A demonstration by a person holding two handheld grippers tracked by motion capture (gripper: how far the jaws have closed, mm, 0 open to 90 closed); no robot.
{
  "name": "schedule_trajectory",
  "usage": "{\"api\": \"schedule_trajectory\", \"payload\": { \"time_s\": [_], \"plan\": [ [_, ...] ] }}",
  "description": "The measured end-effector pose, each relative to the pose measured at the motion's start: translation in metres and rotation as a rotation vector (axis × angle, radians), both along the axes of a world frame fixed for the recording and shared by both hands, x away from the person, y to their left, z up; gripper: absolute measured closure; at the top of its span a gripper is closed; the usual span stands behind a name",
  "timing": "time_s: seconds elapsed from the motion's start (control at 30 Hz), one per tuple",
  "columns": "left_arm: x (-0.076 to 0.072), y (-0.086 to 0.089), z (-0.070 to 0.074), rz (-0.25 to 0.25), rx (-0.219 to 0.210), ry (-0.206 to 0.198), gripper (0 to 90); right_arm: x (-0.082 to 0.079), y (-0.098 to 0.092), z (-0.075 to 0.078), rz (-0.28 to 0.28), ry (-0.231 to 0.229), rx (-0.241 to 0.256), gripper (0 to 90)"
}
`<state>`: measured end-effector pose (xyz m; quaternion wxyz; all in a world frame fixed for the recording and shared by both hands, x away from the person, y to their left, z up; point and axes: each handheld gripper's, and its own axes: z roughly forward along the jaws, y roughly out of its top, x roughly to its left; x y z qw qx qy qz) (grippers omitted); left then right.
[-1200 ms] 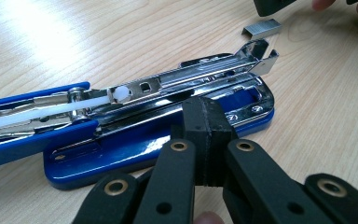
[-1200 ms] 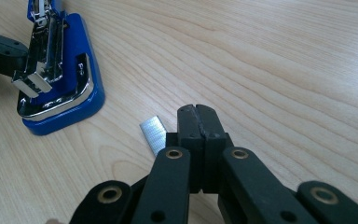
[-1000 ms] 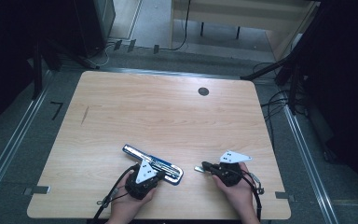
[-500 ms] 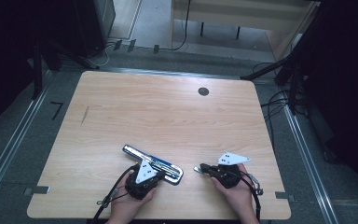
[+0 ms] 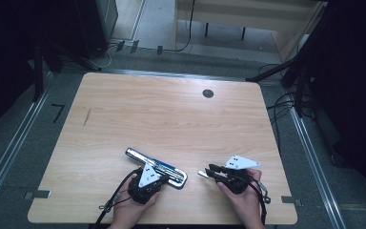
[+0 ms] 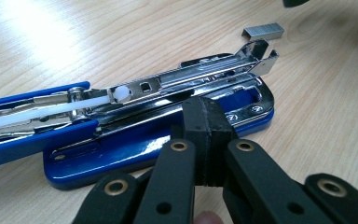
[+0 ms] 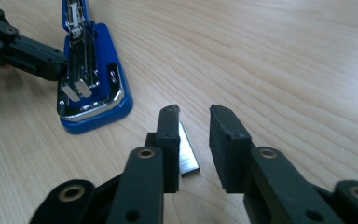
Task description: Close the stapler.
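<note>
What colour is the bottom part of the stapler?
The stapler has a shiny blue base with silver metal on top; the left gripper view shows it best.

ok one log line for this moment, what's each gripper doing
left gripper: shut, at opened blue stapler base | right gripper: open, fingers astride staple strip lying on table | strip not loaded

I count one blue stapler [image 5: 156,166] on my table [image 5: 171,119], lying opened out, and one strip of staples [image 7: 187,154] loose on the wood beside it. I have two claws at work: the left claw [image 5: 161,177] and the right claw [image 5: 209,171]. Two hands hold them, one each. The table carries one round dark grommet hole [image 5: 208,93] near its far edge.
</note>
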<state>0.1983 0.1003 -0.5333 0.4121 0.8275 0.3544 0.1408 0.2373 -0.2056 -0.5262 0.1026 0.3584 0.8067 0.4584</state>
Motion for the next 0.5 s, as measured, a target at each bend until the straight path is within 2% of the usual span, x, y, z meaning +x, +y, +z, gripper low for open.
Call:
{"api": "schedule_trajectory", "payload": {
  "time_s": [0.1, 0.17, 0.3, 0.5],
  "plan": [
    [0.0000, 0.0001, 0.0001, -0.001, 0.001, 0.000, 90.0, -0.0021, 0.0018, 0.0021, 0.003, -0.016, -0.020, 71.1],
    [0.0000, 0.0001, 0.0001, -0.001, 0.001, 0.000, 90.0, -0.0010, 0.0023, 0.0005, 0.010, 0.008, -0.030, 68.1],
    [0.0001, 0.0001, 0.0000, -0.001, 0.000, 0.000, 90.0, 0.0003, 0.0034, -0.0022, 0.061, 0.028, -0.047, 75.4],
    [0.0001, 0.0002, 0.0000, -0.001, -0.002, 0.001, 90.0, 0.0015, 0.0072, -0.0047, 0.112, 0.027, -0.075, 78.4]
  ]
}}
